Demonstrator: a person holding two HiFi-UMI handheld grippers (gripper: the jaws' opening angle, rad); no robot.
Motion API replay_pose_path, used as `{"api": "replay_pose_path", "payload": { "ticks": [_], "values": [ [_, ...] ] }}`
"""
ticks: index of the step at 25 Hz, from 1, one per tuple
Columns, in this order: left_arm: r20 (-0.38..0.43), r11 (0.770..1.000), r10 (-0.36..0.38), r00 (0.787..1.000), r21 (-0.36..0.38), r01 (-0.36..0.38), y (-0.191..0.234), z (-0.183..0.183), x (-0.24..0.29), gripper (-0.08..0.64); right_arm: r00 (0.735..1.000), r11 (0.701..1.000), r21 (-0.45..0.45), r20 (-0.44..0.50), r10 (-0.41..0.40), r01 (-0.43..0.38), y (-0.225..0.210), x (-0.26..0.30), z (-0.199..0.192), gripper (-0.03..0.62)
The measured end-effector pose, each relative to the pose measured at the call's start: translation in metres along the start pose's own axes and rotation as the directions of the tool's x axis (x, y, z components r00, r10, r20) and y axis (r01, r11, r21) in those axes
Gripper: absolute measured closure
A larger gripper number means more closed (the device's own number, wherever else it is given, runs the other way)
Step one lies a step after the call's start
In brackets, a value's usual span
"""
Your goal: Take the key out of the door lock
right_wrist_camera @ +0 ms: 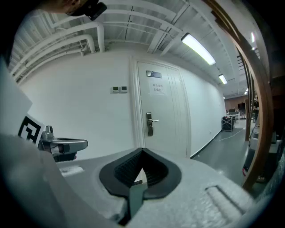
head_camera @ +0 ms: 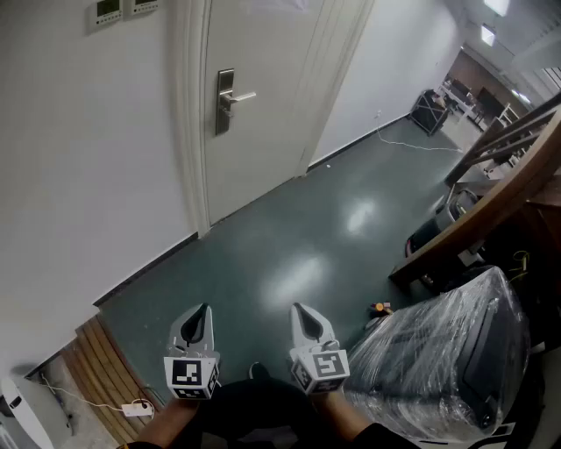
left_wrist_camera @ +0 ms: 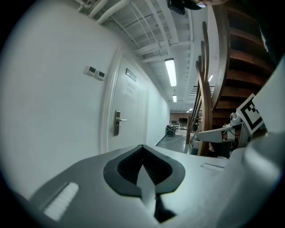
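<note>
Fig.: both grippers held low over the floor, well short of the door point(head_camera: 254, 105).

L gripper point(head_camera: 201, 310): clenched, pads meeting at the tip, nothing between them; same in its own view point(left_wrist_camera: 142, 148). R gripper point(right_wrist_camera: 141, 152): likewise clenched on nothing; in my head view point(head_camera: 301, 309) it sits just beside the L one, both tips aimed toward the door.

Lock plate point(head_camera: 225, 103) w/ lever handle point(head_camera: 242, 96) sits on the door's left edge, next to the door frame point(head_camera: 189, 131). Key: too small for me to make out at the plate in any view.

Open room: dark green floor point(head_camera: 307, 254) runs bare from the grippers up to the door's foot. Left of the door, white wall point(head_camera: 88, 175) w/ two small control panels point(head_camera: 118, 9) above handle height. Right of the door and away from it, a wooden stair rail point(head_camera: 491, 202) slants across, and a film-wrapped bin point(head_camera: 456, 351) stands just beside the R gripper, closing that side. A white cable point(head_camera: 412, 145) lies on the floor far right of the door.
</note>
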State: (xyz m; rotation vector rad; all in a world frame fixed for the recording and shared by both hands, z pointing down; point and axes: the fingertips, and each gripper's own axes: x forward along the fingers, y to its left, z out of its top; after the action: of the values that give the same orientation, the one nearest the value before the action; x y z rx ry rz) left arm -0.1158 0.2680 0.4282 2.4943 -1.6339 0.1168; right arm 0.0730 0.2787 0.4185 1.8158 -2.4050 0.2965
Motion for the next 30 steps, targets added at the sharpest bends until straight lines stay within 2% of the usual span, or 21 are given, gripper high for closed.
{"api": "replay_pose_path", "payload": {
  "ticks": [7, 12, 25, 30],
  "values": [
    [0.011, 0.999, 0.035, 0.999, -0.013, -0.035, -0.004, 0.009, -0.008, 0.545, 1.0, 1.0, -0.006, -0.022, 0.001, -0.001, 0.008, -0.009, -0.002, 0.601],
    [-0.007, 0.999, 0.041, 0.999, -0.009, -0.041, 0.0, -0.007, -0.014, 0.545, 0.999, 1.0, 0.005, -0.036, 0.018, -0.017, 0.013, -0.012, -0.012, 0.601],
    [-0.019, 0.999, 0.05, 0.999, -0.012, -0.05, -0.01, -0.011, -0.016, 0.545, 0.998, 0.998, 0.057, -0.039, 0.043, -0.041, 0.008, -0.014, -0.014, 0.6],
    [-0.014, 0.998, 0.066, 0.998, -0.021, -0.067, -0.021, -0.012, -0.009, 0.545, 0.995, 0.994, 0.052, -0.016, 0.096, -0.095, -0.001, -0.009, -0.012, 0.6]
  ]
}}
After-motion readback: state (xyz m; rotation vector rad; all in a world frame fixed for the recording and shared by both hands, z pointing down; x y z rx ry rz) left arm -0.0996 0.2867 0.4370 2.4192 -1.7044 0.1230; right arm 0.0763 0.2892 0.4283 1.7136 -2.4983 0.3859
